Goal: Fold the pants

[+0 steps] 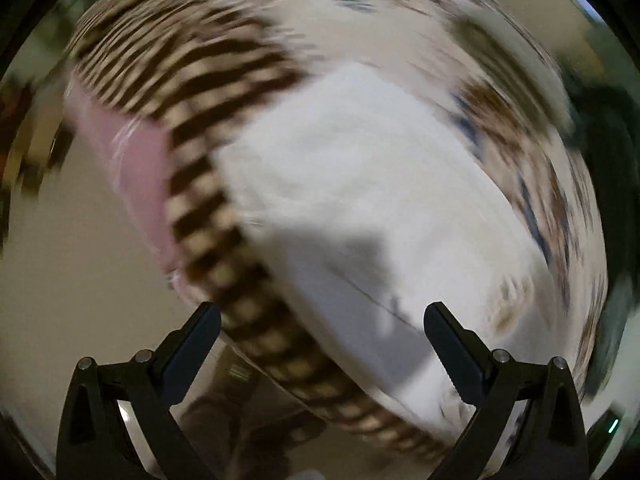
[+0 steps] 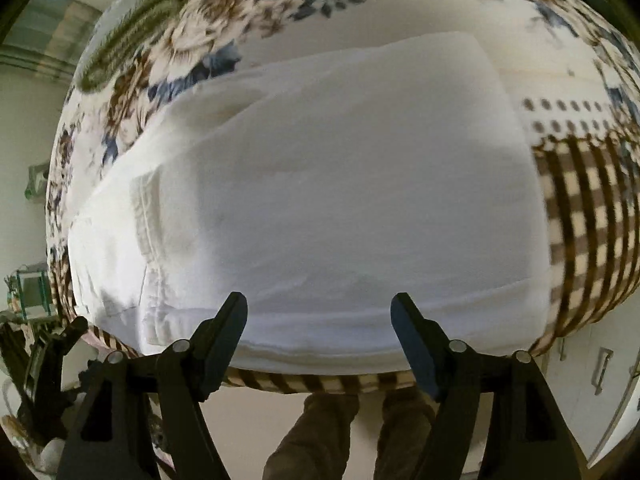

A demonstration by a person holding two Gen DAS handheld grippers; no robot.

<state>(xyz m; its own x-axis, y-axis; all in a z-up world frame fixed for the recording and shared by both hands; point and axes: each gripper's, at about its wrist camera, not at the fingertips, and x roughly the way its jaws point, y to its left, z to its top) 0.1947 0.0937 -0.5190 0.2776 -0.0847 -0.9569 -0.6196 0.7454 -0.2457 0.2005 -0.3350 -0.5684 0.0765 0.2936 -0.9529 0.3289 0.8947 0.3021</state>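
While the white pants point(image 2: 320, 200) lie folded on the patterned blanket point(image 2: 588, 216), long axis running left to right just ahead of the right gripper point(image 2: 320, 312), both grippers gape empty; the left gripper point(image 1: 320, 320) views them blurred.

Home, likely bedroom. My work surface: bed under floral blanket point(image 2: 192, 44) with brown checked border point(image 2: 592, 208); pink layer point(image 1: 132, 168) shows beneath at edge. White cabinet doors with metal handles point(image 2: 600, 368) at my right. Plain beige floor point(image 1: 80, 272). Cluttered green shelf point(image 2: 32, 292) by pale wall.
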